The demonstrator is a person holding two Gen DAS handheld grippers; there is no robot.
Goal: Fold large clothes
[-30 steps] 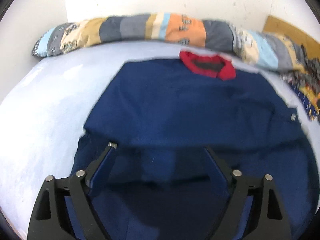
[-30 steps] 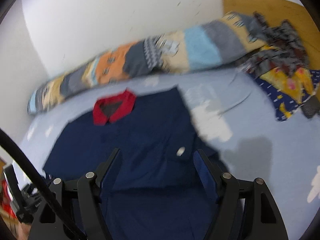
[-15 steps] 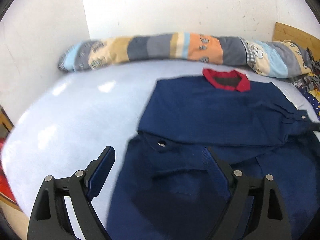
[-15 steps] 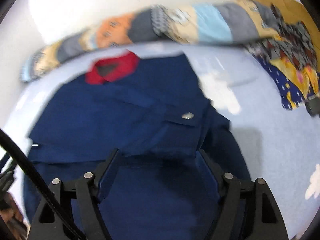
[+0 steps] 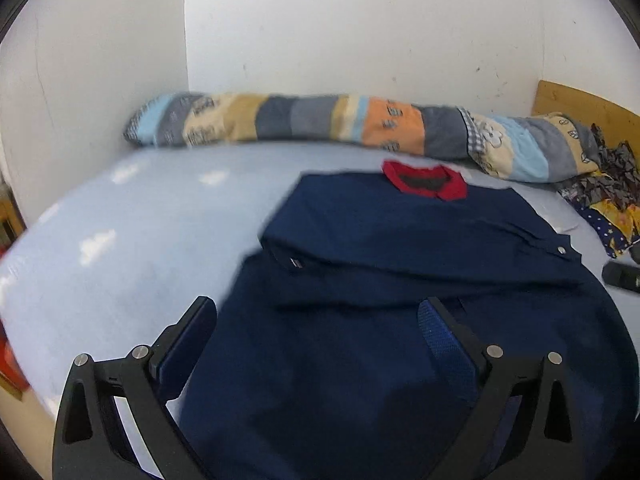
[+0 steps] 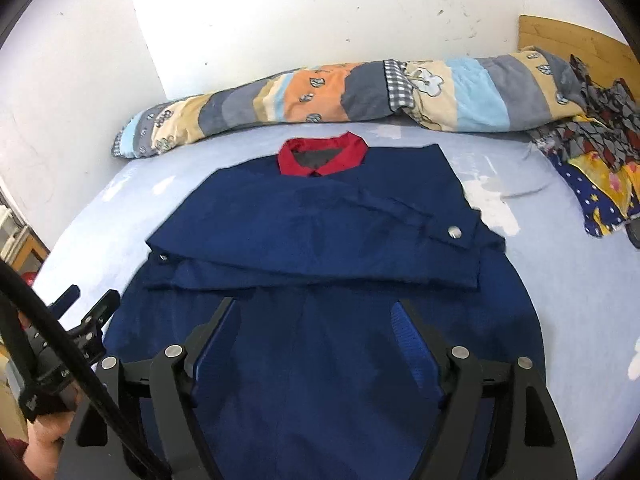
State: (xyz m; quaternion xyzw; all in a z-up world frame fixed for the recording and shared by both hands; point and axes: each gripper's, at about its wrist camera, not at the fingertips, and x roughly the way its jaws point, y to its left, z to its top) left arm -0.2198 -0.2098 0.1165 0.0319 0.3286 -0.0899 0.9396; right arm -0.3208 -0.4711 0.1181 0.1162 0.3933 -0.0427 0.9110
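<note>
Coat [image 6: 320,216] lies flat on bed [image 6: 580,280], collar at 12 o'clock. Left gripper [image 5: 316,312], jaws just opened wider, hangs empty over its left hem. Right gripper [image 6: 316,312], spread and empty, hangs over mid-hem.

Jacket [image 6: 320,220] flat on bed [image 6: 560,280], rolled quilt [image 6: 360,92] behind it, clothes pile [image 6: 600,160] to the right

Bright, even room light – white wall [image 6: 280,20] near blown out, no hard glare. Soft shadow on the jacket [image 6: 320,240] under each gripper. Left view smeared by motion blur, worst on the bolster [image 5: 320,124] and sheet [image 5: 120,240]; right view sharper. Heavy fisheye bending, black vignette in the corners.
</note>
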